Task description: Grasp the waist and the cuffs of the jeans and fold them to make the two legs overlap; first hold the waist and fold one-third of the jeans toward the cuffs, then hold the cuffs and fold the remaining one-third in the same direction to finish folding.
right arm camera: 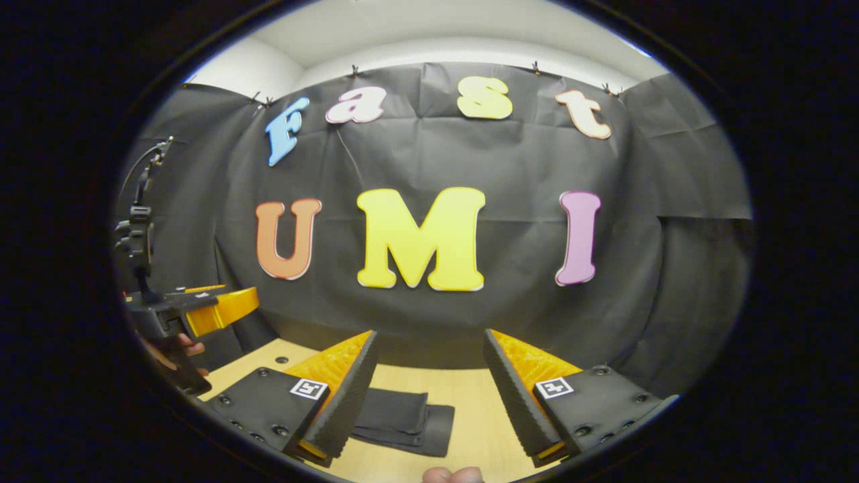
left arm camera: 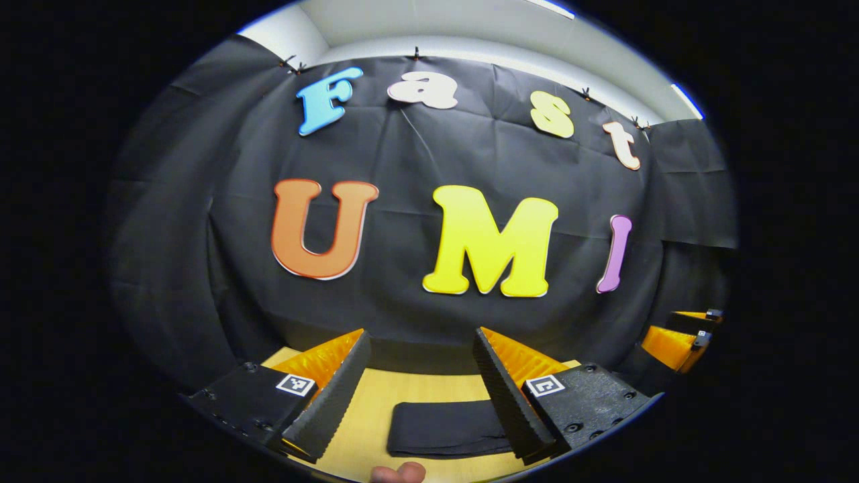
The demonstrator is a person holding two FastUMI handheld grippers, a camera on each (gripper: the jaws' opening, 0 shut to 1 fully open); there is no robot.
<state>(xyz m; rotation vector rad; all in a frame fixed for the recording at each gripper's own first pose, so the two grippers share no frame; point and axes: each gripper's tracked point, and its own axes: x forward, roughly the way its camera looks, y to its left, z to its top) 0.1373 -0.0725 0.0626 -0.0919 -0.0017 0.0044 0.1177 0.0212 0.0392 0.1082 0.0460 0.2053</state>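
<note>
standing here, i am seeing the left hand-held gripper point(left arm camera: 421, 389) hovering above the desk point(left arm camera: 376, 402) with its two fingers spread wide and nothing between them. below and ahead of it the jeans point(left arm camera: 446, 429) are lying flat as a small dark bundle, already folded into layers by the look of it. in the right gripper view the same jeans point(right arm camera: 402, 419) are sitting just ahead of the gap, their stacked edges showing in steps. the right hand-held gripper point(right arm camera: 429, 396) is also held up off the cloth, fingers wide apart, pinching nothing.

the folding seems to me close to done or done, so the risk is now sitting in any further touch. if a finger is coming down on the top layer alone, it is likely dragging that layer off the stack and opening the fold. the stepped edges suggest the layers are not squared, and a nudge from one side may be skewing them more. denim on smooth wood may also be sliding as a whole bundle.

the desk is pale, bare wood with a smooth face. behind it a creased black cloth point(left arm camera: 201, 268) is hanging as the booth's wall, clipped along the top, with a light wall and ceiling point(right arm camera: 402, 33) above. a fingertip point(left arm camera: 399, 473) is peeking in at the bottom edge.
</note>
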